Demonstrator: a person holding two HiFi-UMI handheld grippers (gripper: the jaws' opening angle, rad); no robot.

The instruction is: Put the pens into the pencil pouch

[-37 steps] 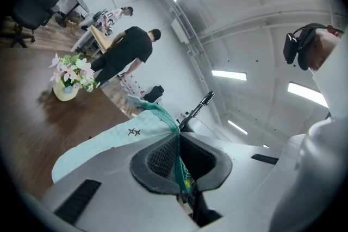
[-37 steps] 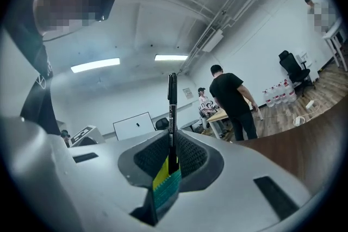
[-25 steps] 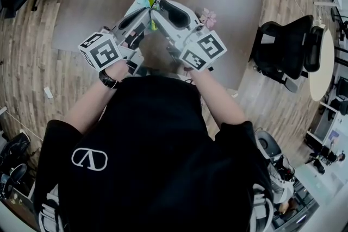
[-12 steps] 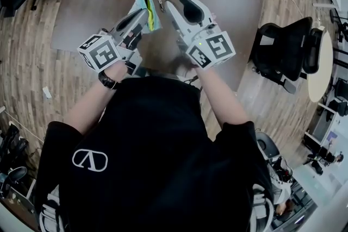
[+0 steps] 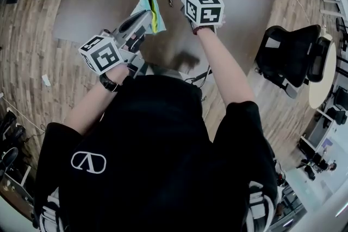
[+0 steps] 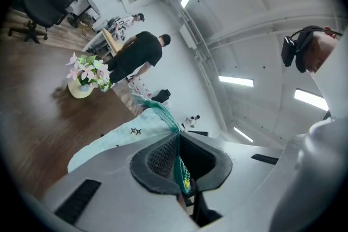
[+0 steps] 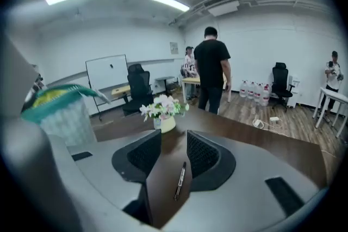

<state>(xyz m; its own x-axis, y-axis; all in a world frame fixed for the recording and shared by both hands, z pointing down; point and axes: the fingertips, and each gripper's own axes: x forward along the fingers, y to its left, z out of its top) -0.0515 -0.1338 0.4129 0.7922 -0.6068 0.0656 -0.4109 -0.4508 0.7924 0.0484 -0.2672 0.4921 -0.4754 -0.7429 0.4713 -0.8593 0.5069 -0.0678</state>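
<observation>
Right hand-held gripper [image 7: 174, 154] is tipped down at the surface [image 5: 92, 2], jaws apart, nothing in them. The pen [image 7: 180, 181] lies flat on the wood just ahead and below, framed in the gap between the pads. Its long axis runs almost along my pointing line, so I reckon the jaws would close across its barrel without a wrist roll. From the head view, the pen sits between this gripper and the pencil pouch [image 5: 148, 5], nearer to my right side. The left hand-held gripper [image 6: 179, 164] is busy anyway. It's held roughly level and clenched on the pouch's netted zip edge, with the teal body stretching away from its tips.
</observation>
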